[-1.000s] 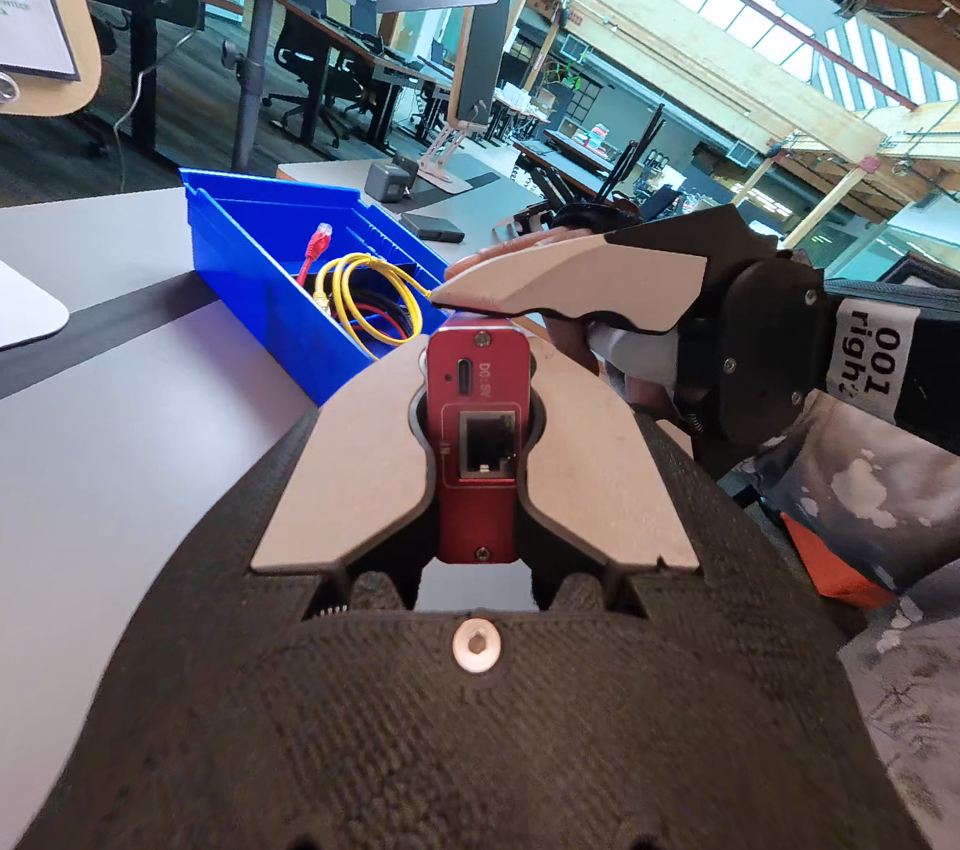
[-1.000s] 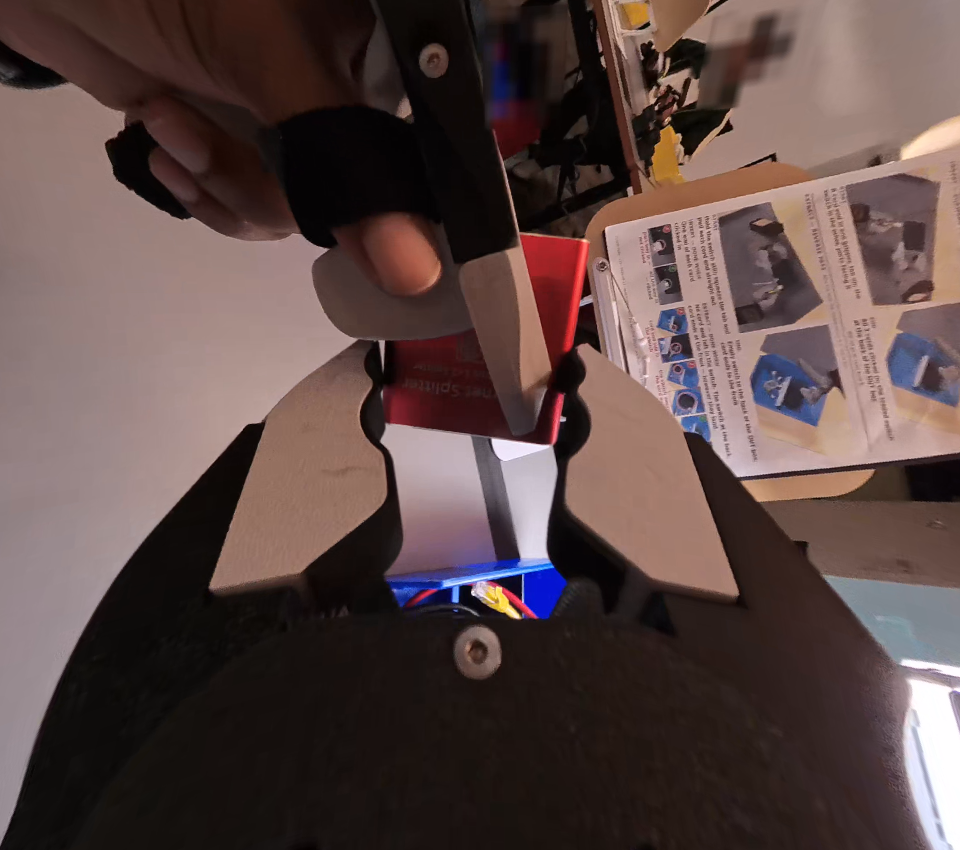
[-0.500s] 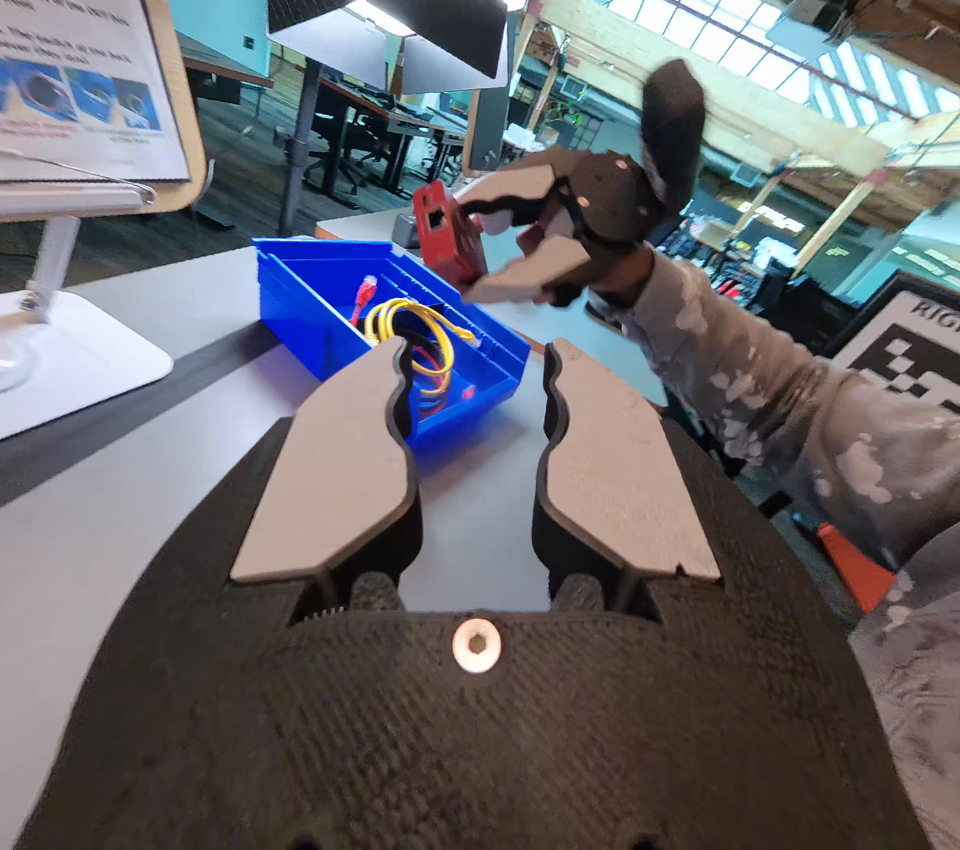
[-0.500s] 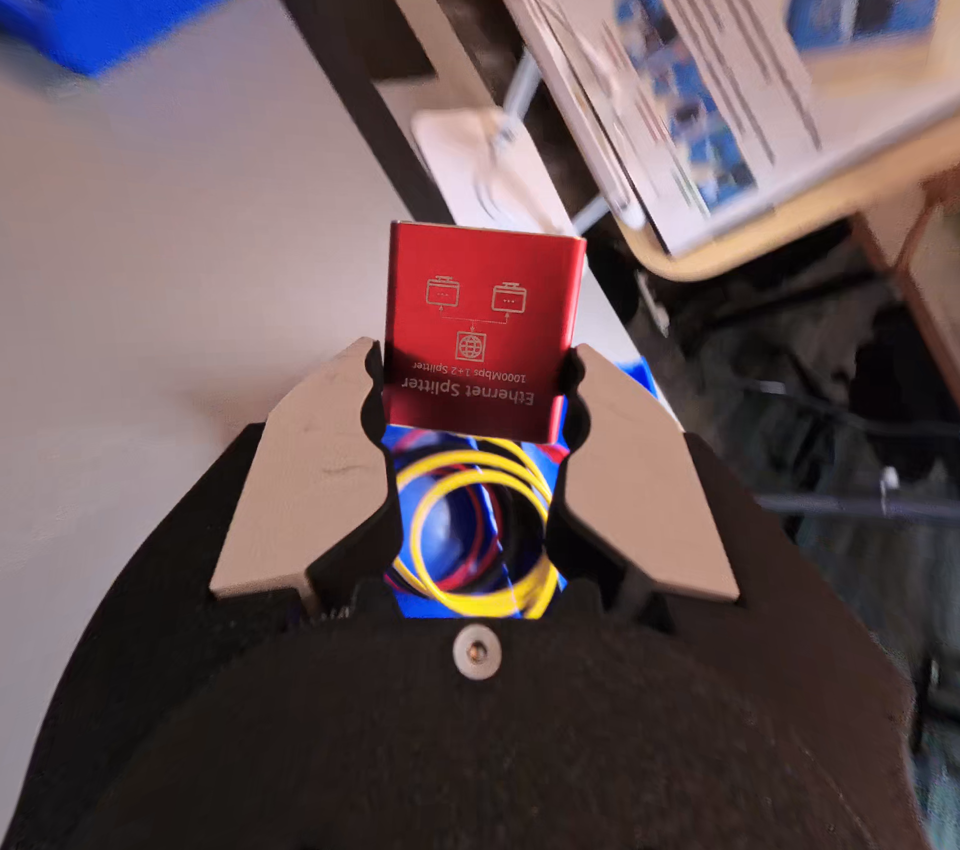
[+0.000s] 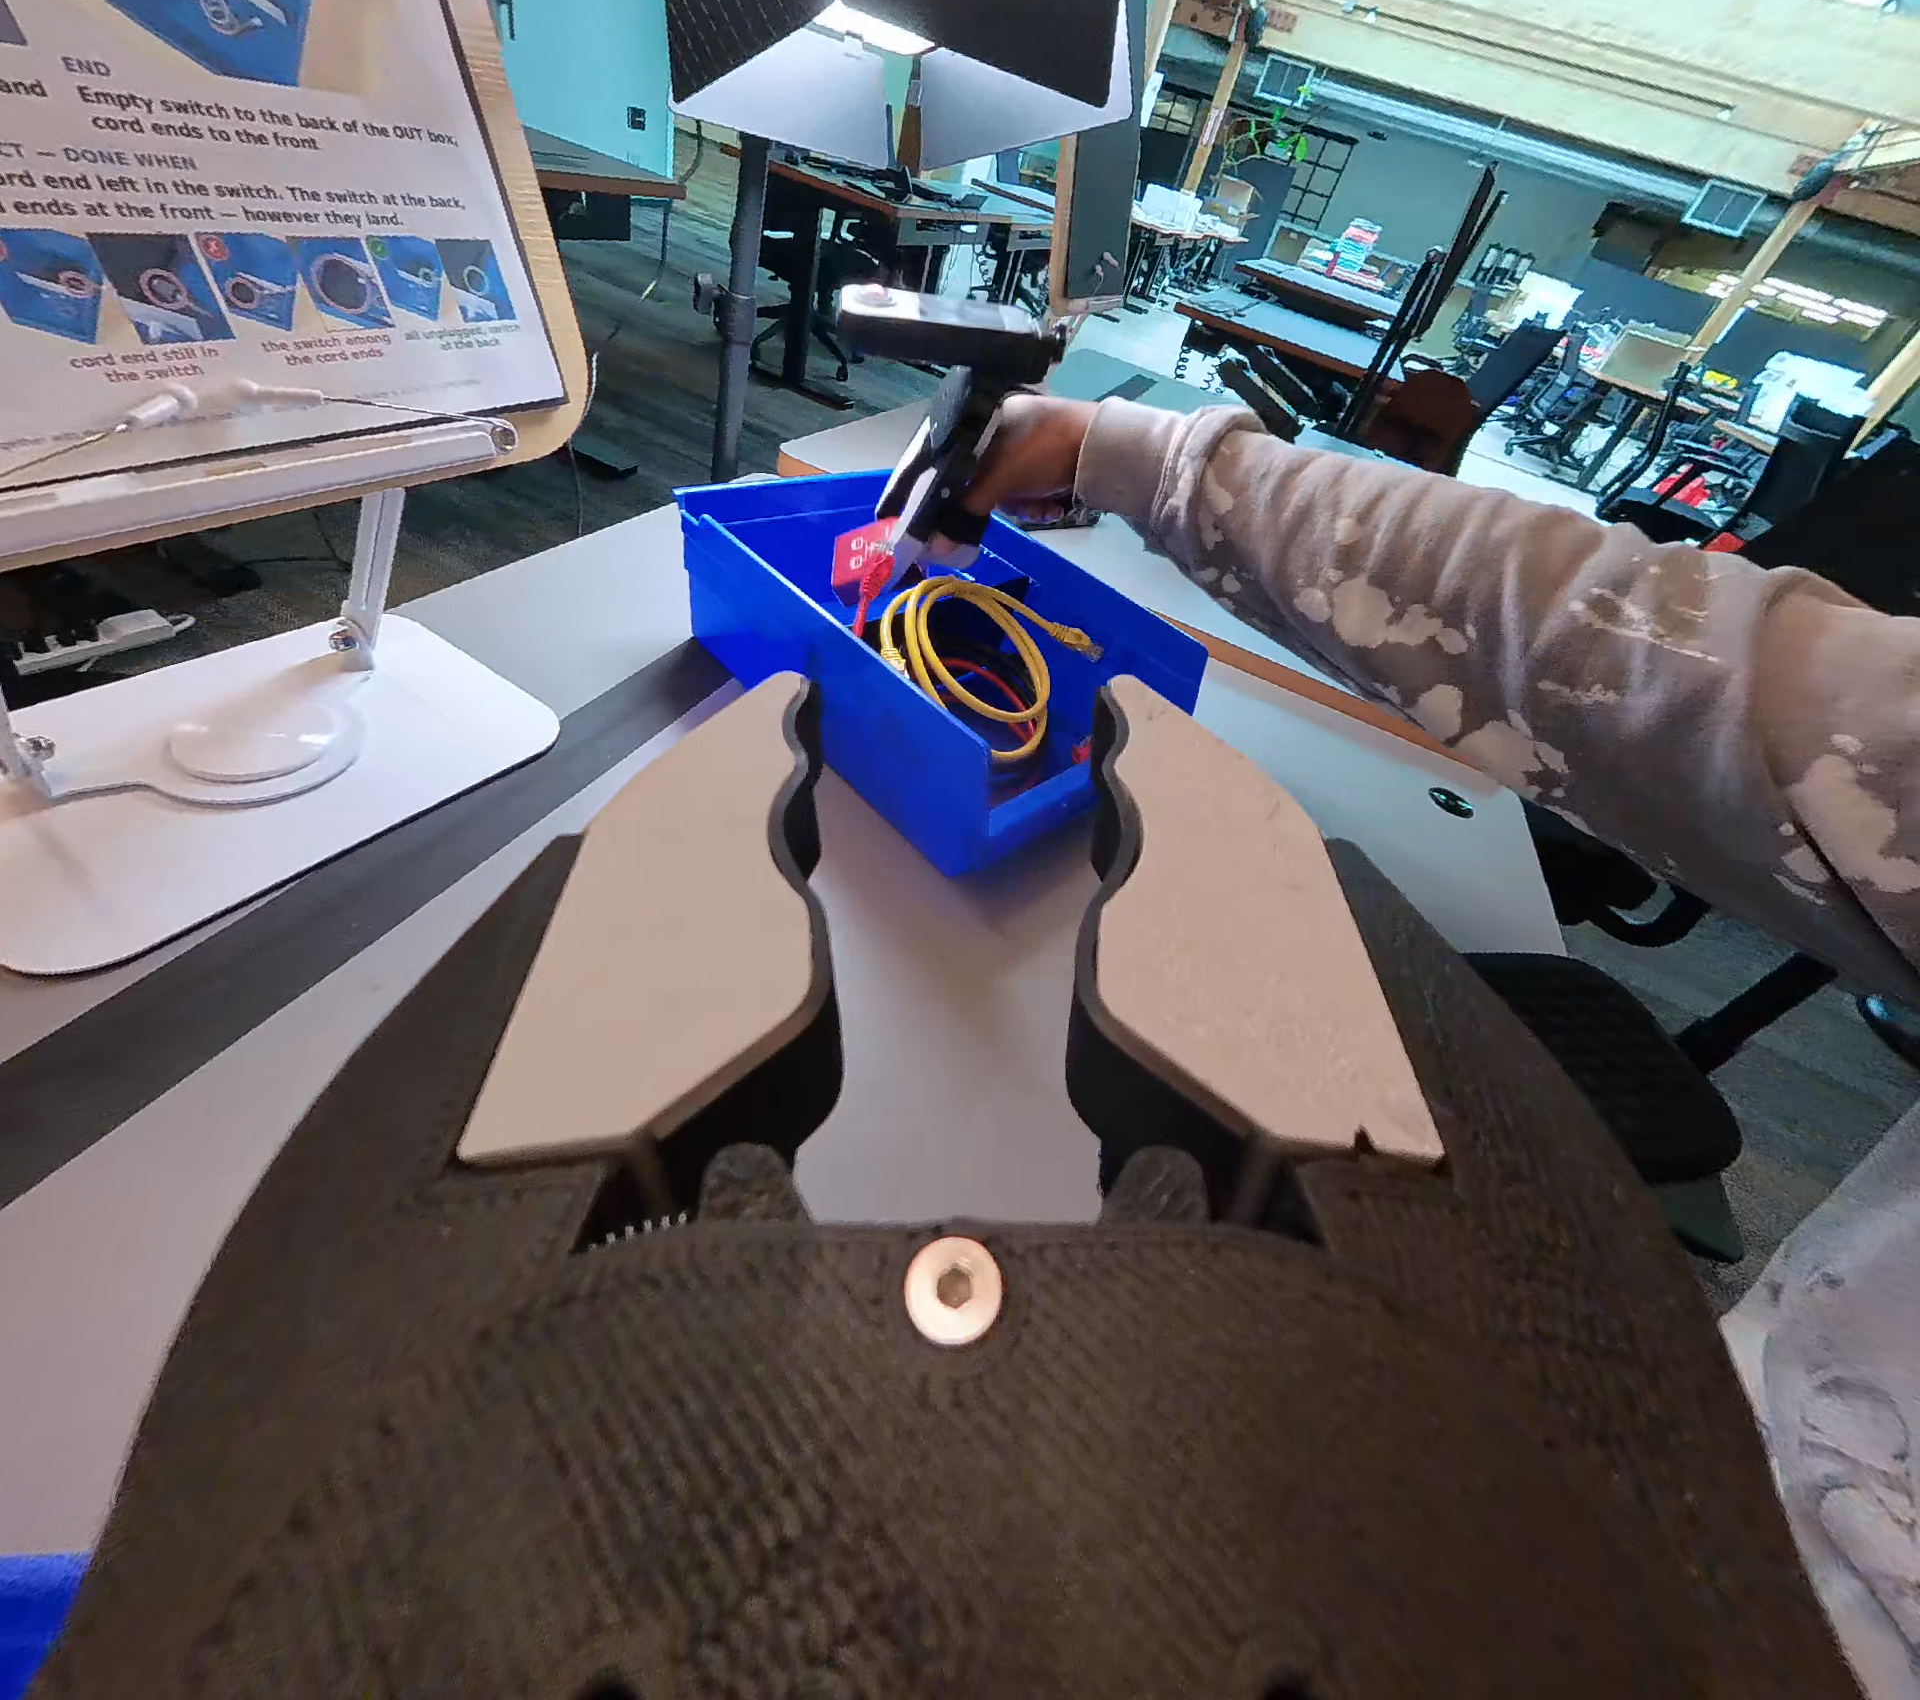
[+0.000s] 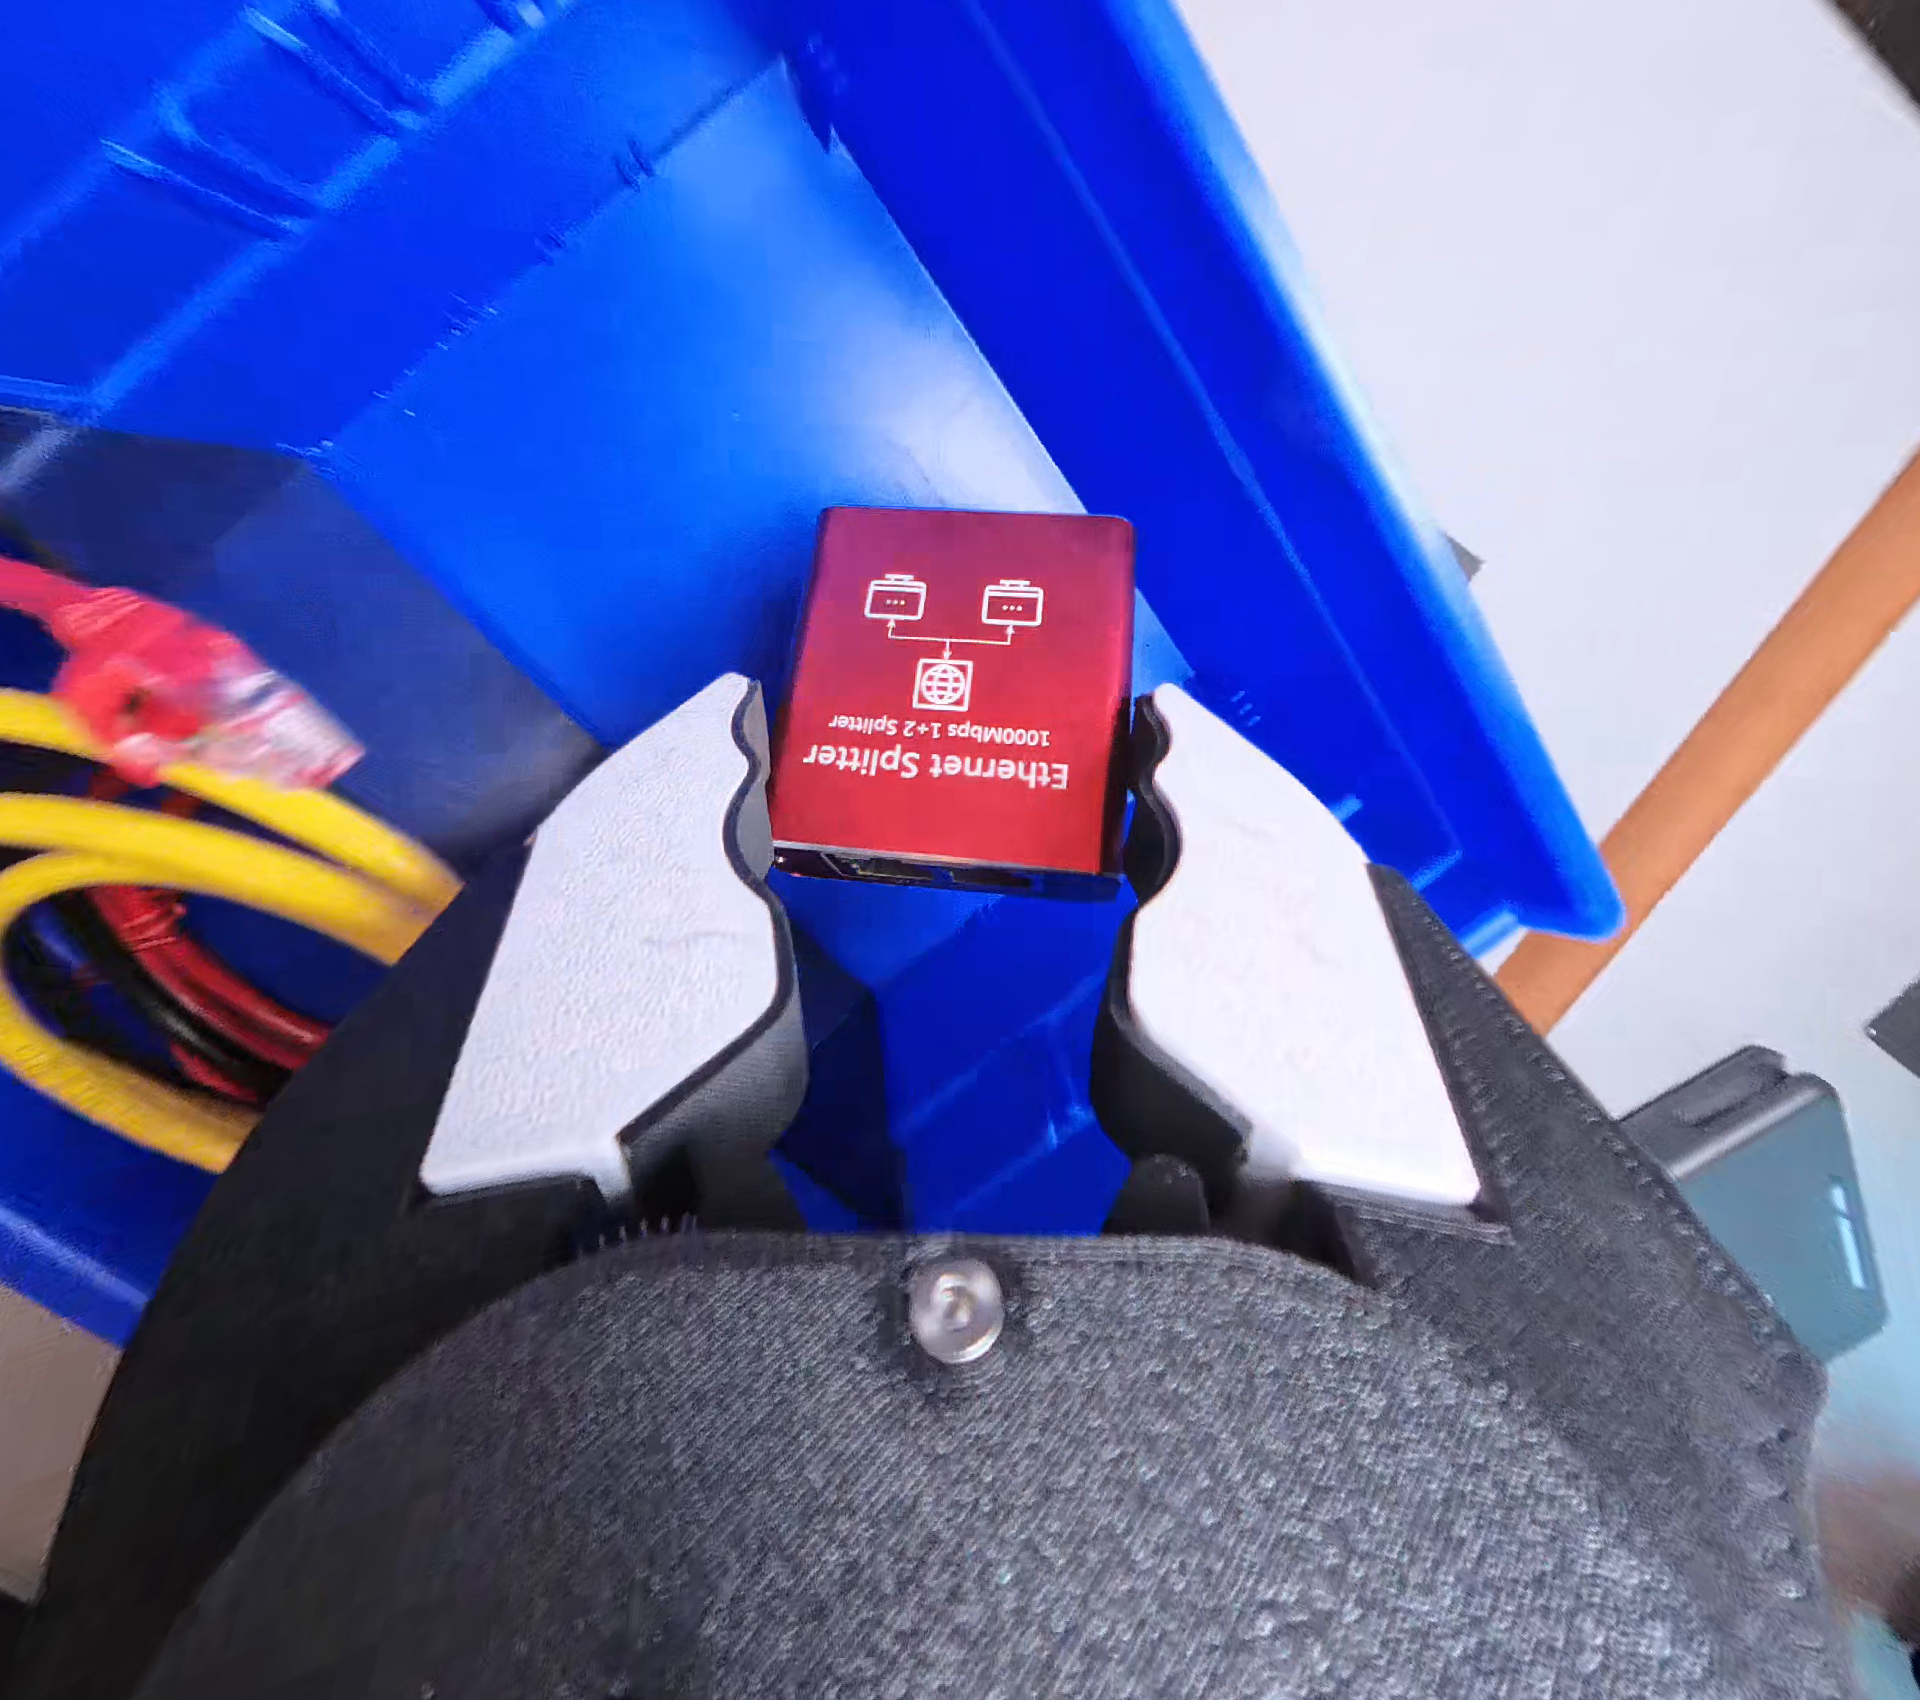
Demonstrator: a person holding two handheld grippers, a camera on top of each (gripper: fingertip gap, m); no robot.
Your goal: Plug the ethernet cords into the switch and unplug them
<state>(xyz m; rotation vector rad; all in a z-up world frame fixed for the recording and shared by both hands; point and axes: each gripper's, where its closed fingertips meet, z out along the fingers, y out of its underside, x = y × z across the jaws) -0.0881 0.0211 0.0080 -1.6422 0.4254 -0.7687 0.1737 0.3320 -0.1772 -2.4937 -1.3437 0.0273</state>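
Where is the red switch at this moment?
In the right wrist view, the red switch sits between the right tongs, inside the blue bin, at the end away from the yellow cord.

One switch (image 6: 951,694), three cords (image 5: 961,653), one bin (image 5: 914,757)

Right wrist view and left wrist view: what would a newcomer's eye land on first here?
First, the red switch clamped in the right gripper, held inside the far end of the blue bin. Next, the yellow cord coiled with red and black cords in the bin's nearer half. The left gripper hangs open and empty above the grey table, short of the bin.
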